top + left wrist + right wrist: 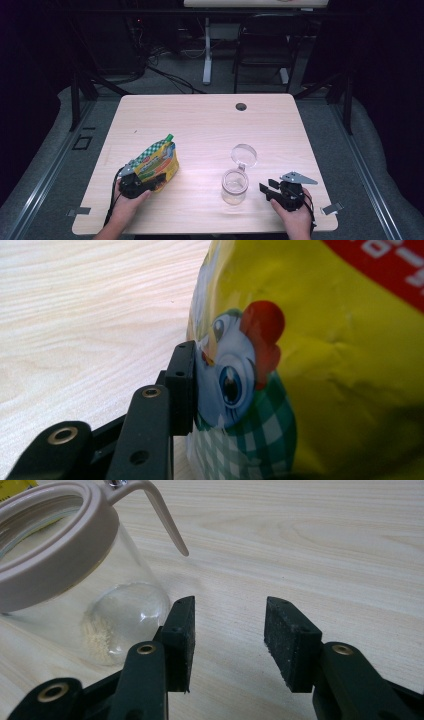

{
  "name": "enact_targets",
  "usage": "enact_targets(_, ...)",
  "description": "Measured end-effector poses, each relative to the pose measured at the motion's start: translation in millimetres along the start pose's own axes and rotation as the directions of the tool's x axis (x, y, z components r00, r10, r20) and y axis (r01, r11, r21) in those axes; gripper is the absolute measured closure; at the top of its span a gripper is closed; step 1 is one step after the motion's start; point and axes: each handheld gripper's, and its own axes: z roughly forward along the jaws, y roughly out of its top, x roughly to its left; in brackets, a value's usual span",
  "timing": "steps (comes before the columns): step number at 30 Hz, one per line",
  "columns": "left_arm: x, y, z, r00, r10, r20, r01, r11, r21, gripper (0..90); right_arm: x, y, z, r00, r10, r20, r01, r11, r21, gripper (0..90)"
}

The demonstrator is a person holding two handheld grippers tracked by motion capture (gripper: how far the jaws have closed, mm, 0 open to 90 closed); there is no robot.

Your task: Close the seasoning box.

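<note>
Lay on the pale wood surface, near-left quarter: a yellow pouch, long axis running from near-left to far-right, green spout pointing to the far side; leaned up off the surface at its far end, near end caught in the left hand-held gripper; stood to the right of it, well apart, a clear glass jar, mouth open, hinged lid swung back to the far side; sat just right of the jar, the right hand-held gripper, jaws apart with nothing between them, aimed left at the jar. Clamped on the pouch, the left one, one pad pressed flat against the foil. Looked glossy and crinkled; printed with a cartoon bird face, red comb, green-and-white check, red band above.
</note>
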Motion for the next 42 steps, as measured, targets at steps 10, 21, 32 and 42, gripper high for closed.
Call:
enact_targets(10, -7.1, 5.2, -5.3, 0.9987, 0.052, -0.001, -0.052, 0.9987, -0.004, 62.1, 0.0, -0.2, -1.4, 1.0, -0.007, -0.004, 0.007, 1.0, -0.007, 55.9)
enact_targets(21, -18.8, 11.5, -11.9, 0.9892, 0.141, -0.039, -0.141, 0.99, 0.005, 62.2, 8.8, 3.6, -8.4, 0.9956, -0.087, 0.035, 0.09, 0.993, -0.078, 56.1)
enact_targets(32, -30.2, 15.9, -20.5, 0.9769, 0.199, -0.078, -0.199, 0.98, 0.012, 62.3, 12.5, 6.5, -16.5, 0.9908, -0.118, 0.067, 0.124, 0.988, -0.094, 57.0)
enact_targets(42, -40.0, 19.7, -21.5, 0.967, 0.239, -0.087, -0.238, 0.9709, 0.023, 62.4, 18.3, 11.6, -27.6, 0.9841, -0.151, 0.093, 0.164, 0.975, -0.147, 62.0)
